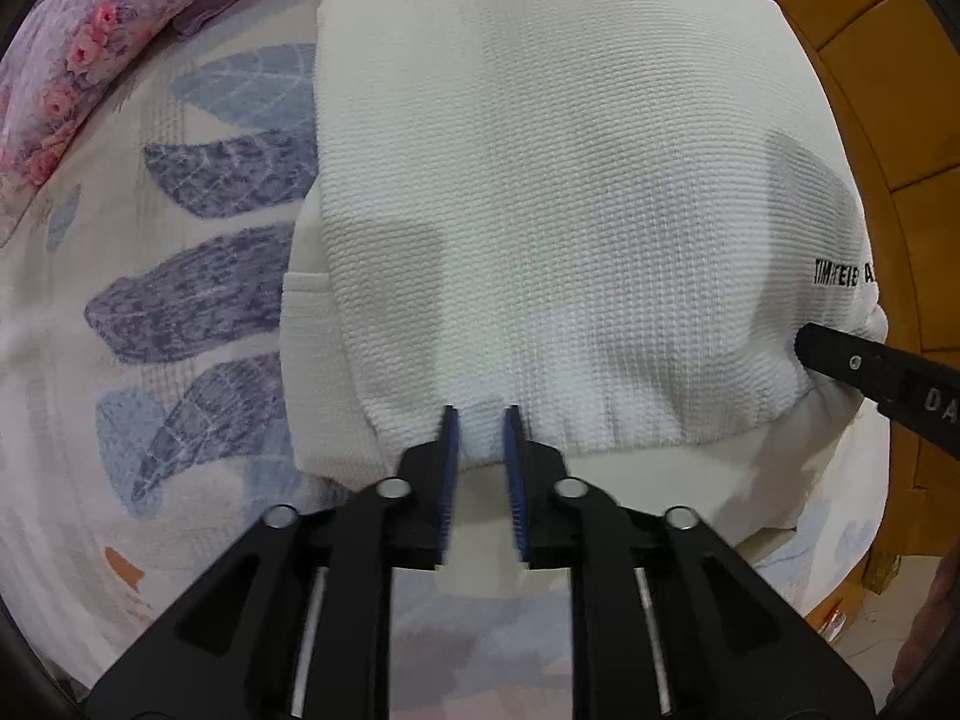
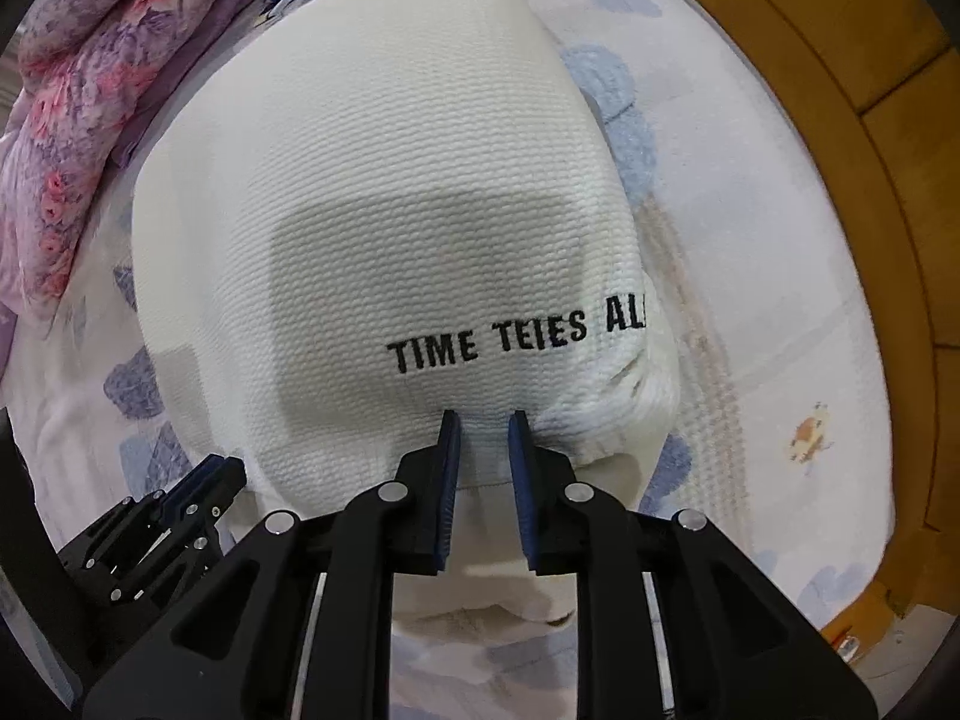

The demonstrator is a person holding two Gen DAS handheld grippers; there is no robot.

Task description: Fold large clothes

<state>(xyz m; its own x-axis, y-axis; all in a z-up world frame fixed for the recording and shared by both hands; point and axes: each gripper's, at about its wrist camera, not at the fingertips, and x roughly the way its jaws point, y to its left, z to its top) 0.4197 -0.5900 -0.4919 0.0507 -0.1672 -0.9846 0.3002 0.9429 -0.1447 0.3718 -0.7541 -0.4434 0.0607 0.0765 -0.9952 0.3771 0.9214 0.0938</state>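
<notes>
White sweater [image 1: 540,180] folded on bed [image 1: 198,276]; both grippers' fingers [image 1: 449,438] pinch near edge.

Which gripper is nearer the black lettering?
Right. The right gripper grips the hem just below the lettering; the left gripper grips the same hem farther away.

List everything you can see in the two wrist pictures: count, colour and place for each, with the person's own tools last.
top: one, white knit with black lettering, folded on the sheet, near hem between both sets of jaws
sheet: one, pale with blue leaf print, under the top
quilt: one, purple and pink floral, bunched at far left
floor: orange-brown, far right beyond the bed edge
left gripper: one, black with blue pads, at the hem
right gripper: one, black with blue pads, at the hem below the lettering
</notes>
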